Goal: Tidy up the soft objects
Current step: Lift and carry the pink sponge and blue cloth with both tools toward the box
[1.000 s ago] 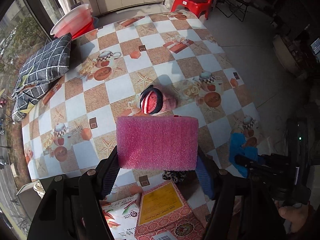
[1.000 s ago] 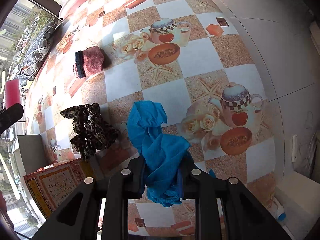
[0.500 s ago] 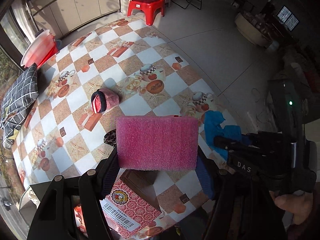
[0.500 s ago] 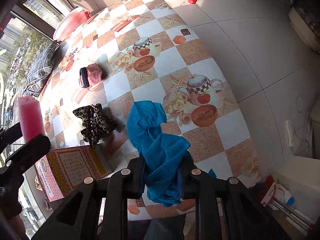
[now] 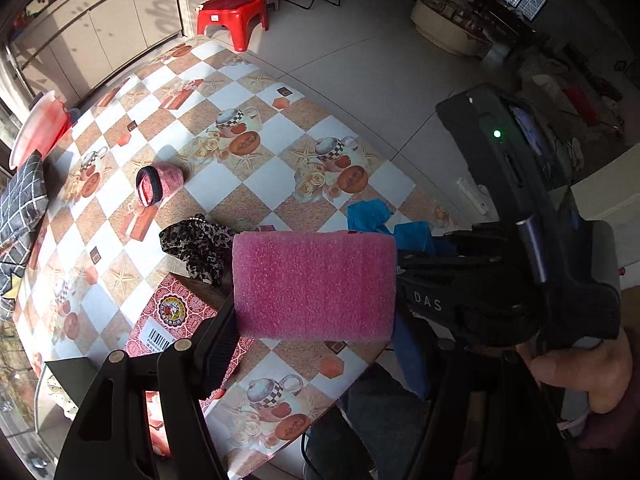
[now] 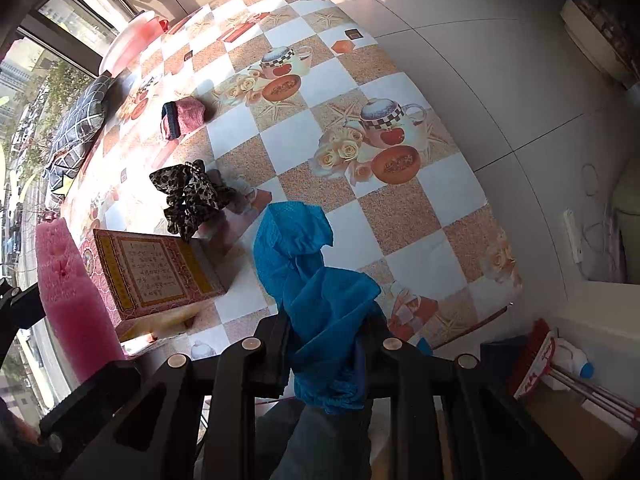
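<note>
So both grippers are loaded: the left gripper (image 5: 316, 300) clamps the pink foam block (image 5: 314, 284) flat across its jaws, right above the open patterned box (image 6: 156, 272), while the right gripper (image 6: 324, 336) pinches the blue cloth (image 6: 316, 280) just right of it.

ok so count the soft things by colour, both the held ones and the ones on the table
pink: 2, the foam block in the left gripper and the rolled knit piece
blue: 1, the cloth in the right gripper
leopard print: 1, the scrunchie
dark checked: 1, the cushion
total: 5
</note>
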A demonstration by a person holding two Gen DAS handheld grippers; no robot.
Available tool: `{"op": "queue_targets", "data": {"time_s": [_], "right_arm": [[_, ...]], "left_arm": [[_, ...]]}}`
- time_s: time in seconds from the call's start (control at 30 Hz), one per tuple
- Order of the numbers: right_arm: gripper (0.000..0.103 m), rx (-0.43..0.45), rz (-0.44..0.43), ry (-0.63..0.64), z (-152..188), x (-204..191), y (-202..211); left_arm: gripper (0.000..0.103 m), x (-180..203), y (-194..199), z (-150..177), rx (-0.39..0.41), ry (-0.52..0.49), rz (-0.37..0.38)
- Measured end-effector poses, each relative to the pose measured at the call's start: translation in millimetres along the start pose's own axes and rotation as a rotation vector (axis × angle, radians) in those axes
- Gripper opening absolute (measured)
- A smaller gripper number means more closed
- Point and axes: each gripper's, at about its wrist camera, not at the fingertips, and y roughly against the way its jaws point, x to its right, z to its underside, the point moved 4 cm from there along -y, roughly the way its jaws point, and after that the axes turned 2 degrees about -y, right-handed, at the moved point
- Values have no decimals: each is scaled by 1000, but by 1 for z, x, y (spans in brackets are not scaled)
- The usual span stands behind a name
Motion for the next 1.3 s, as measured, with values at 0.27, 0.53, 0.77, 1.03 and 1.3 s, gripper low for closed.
{"op": "queue_targets", "data": {"time_s": [0.27,0.53,0.77,1.03,1.3], "right_arm": [[25,-25,-2,73,27,-14,0],[25,-76,-10,194,54,-42,-7],[25,-83,-19,269,71,-64,-5],[25,-99,-33,338,91,-83,-7],[25,-125,-29,462,104,-116,-12]], "left_arm": [[73,9,13,29,11,-51,11],[73,2,29,56,41,-35,-4],[73,-17,43,88,55,34,-27],[73,-46,55,128,46,122,-64],[73,-85,62,170,39,298,-105]]}}
